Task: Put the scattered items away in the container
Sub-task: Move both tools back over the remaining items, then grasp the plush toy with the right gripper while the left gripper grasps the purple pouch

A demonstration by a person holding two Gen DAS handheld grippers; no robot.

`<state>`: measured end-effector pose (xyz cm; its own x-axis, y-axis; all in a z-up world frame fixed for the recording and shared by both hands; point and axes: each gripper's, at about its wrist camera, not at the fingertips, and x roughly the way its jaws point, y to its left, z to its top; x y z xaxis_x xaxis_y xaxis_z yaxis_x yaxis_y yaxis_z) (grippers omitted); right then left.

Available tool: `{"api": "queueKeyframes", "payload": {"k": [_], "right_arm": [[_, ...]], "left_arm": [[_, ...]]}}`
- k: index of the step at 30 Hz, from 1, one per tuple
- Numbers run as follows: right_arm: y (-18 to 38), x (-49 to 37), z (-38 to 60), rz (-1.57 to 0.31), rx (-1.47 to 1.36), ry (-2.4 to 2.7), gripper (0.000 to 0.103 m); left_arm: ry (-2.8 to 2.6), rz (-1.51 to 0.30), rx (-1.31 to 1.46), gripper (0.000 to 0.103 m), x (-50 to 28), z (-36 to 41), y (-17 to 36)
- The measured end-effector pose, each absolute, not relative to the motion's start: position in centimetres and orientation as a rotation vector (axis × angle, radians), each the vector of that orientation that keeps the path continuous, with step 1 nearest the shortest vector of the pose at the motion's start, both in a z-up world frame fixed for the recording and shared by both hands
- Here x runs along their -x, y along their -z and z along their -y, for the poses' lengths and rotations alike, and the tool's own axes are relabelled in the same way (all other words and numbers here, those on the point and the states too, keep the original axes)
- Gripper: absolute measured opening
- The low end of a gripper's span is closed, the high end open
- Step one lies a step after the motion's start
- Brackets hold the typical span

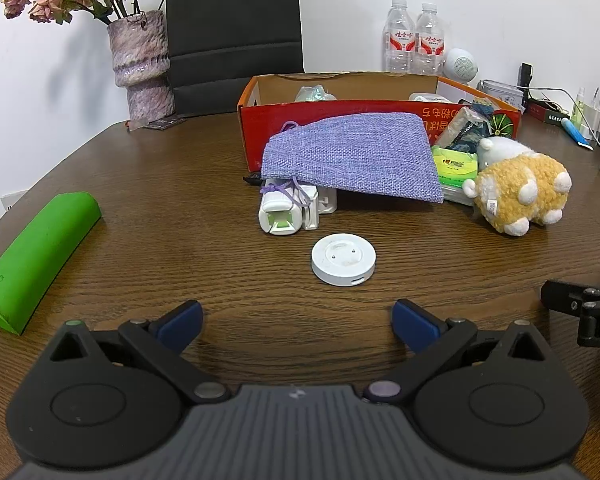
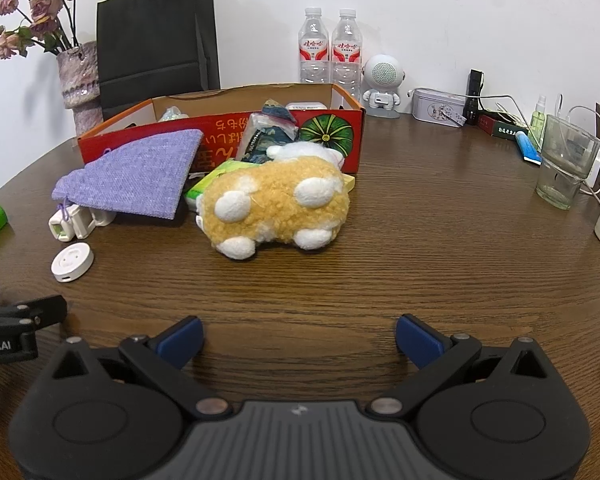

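A red cardboard box [image 1: 256, 128] [image 2: 340, 148] stands on the brown table, with a few items inside. In front of it lie a purple fabric pouch [image 1: 352, 156] [image 2: 136, 178], white plastic gadgets [image 1: 288, 210] [image 2: 74, 222] under it, a white round disc [image 1: 343, 259] [image 2: 72, 262], a green packet [image 1: 454, 168] [image 2: 220, 174], a dark wrapped packet [image 1: 464, 132] [image 2: 266, 136] and a yellow-and-white plush toy [image 1: 516, 192] [image 2: 276, 210]. My left gripper [image 1: 298, 326] is open and empty, just short of the disc. My right gripper [image 2: 300, 340] is open and empty, short of the plush.
A green roll [image 1: 36, 256] lies at the left. A vase of dried flowers [image 1: 142, 68], a black paper bag [image 1: 232, 32], two water bottles [image 2: 328, 50], a white speaker [image 2: 382, 80], a tin [image 2: 440, 106] and glass cups [image 2: 564, 168] stand at the back and right.
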<state>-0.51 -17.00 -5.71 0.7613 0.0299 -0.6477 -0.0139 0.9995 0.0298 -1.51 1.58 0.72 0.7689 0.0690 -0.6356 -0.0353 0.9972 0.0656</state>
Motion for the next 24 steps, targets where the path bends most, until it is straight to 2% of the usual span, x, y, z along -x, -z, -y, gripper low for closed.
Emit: {"api": "queueKeyframes", "payload": {"k": [6, 11, 13, 16, 21, 22, 24], "right_arm": [[5.7, 0.8, 17.1, -0.704, -0.024, -0.028, 0.103], [4.3, 2.6, 19.1, -0.598, -0.179, -0.129, 0.102], [3.3, 3.0, 20.0, -0.536, -0.227, -0.194, 0.102], [1.9, 1.4, 19.5, -0.523, -0.132, -0.211, 0.100], [0.8, -3.5, 18.8, -0.561, -0.095, -0.230, 0.096], [0.7, -4.7, 18.6, -0.575, -0.103, -0.242, 0.096], [0.8, -6.6, 18.0, -0.610, -0.069, -0.224, 0.095]], "left_arm": [[-0.063, -0.699, -0.014, 0.103, 1.3, -2.0, -0.8], [0.065, -0.584, 0.005, 0.103, 1.9, -2.9, -3.0], [0.088, -0.596, -0.007, 0.103, 0.5, -3.0, -3.9], [0.088, -0.660, -0.011, 0.103, -2.2, -3.1, -4.2], [0.109, -0.621, -0.043, 0.103, -6.6, -3.6, -5.3], [0.101, -0.619, -0.024, 0.100, -7.8, -4.0, -5.6], [0.094, -0.662, 0.009, 0.071, -10.2, -4.8, -5.6]]}}
